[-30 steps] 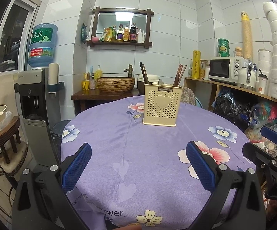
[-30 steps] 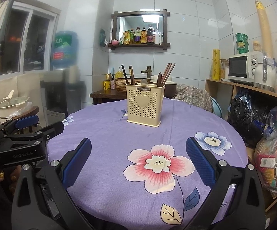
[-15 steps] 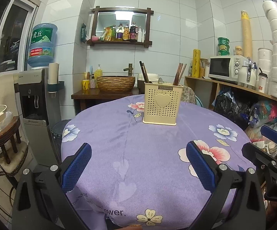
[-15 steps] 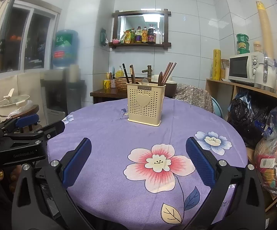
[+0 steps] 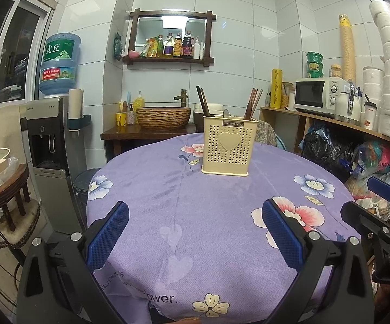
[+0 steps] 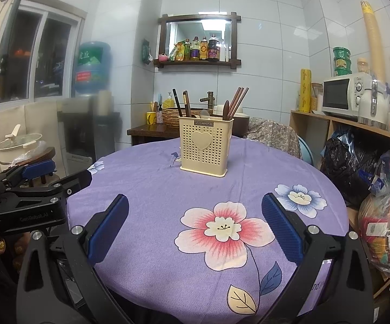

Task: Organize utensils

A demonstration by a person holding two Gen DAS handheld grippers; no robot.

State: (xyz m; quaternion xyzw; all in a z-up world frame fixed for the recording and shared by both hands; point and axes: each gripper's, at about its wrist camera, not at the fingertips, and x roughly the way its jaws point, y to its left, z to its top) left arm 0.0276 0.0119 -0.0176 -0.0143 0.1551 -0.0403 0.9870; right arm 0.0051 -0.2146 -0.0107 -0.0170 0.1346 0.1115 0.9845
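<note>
Hardly moved since a second earlier: right gripper (image 6: pixel 193 228) drifted slightly, left gripper (image 5: pixel 195 233) steady, fingers of both wide open, empty. Cream perforated plastic utensil holder (image 5: pixel 228 148) upright mid-worktop (image 5: pixel 168 205), dark wooden chopsticks (image 5: pixel 253 104) inside: probably light, stiff, slippery; best pinched near upper ends.

The left claw (image 5: pixel 195 232) and right claw (image 6: pixel 195 229) share black frames, silver screws, textured blue pads.

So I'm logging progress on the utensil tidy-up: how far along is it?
Done: chopsticks and spoons already stand in the cream holder. In hand: nothing; the left gripper and right gripper are open. Left: no loose utensils show on the purple tablecloth.
</note>
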